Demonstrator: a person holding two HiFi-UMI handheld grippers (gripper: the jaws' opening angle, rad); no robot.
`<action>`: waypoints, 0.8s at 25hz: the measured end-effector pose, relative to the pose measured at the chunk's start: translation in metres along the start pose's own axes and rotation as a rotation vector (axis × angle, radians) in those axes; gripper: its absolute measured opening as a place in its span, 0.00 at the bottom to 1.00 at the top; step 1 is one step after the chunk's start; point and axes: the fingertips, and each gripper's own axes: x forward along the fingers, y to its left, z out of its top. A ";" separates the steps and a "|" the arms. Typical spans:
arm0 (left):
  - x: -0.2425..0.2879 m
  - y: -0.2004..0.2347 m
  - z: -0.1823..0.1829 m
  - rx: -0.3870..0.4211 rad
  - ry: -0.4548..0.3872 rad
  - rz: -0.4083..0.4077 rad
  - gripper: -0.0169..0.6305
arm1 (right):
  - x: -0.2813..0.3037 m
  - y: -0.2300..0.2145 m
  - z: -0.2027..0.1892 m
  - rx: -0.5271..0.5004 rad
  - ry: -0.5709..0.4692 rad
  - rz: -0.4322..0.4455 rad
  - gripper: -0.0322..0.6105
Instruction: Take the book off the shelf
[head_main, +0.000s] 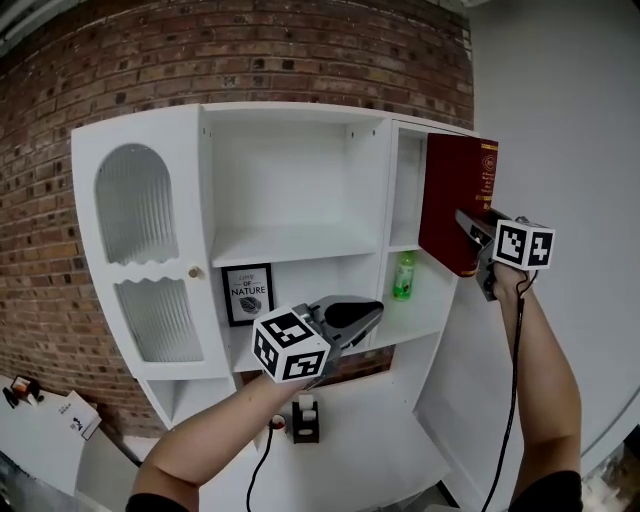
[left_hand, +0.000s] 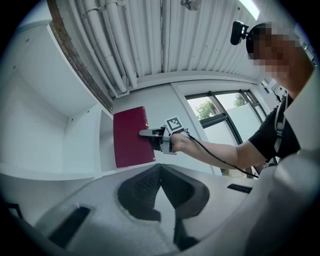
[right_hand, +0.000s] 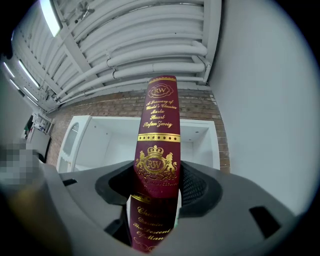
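Okay, my right tool is pinching the red book across its spine, low down, pads on both covers. The book stands upright at the top right corner of the shelf, out in front of the narrow upper compartment; I can't tell if its back edge is fully clear of the opening. My left tool hangs near the middle lower ledge, jaws pressed together, nothing in them.

Risks as I judge them:
- The grip sits low on a tall, likely heavy book, so it could pivot or slide in the pads.
- The back corner could snag the compartment's side wall if I swing sideways too early.
- If it drops, it would hit the green bottle on the ledge below.
- The left tool is too far off to support it.
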 end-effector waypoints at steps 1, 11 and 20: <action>-0.004 -0.005 -0.003 0.012 0.013 0.005 0.04 | -0.008 0.002 -0.002 0.004 -0.004 0.015 0.43; 0.010 -0.061 -0.019 0.118 0.082 0.104 0.04 | -0.074 0.019 -0.029 0.009 -0.033 0.184 0.43; 0.029 -0.108 -0.025 0.002 0.035 0.193 0.04 | -0.137 0.044 -0.079 0.055 -0.005 0.363 0.43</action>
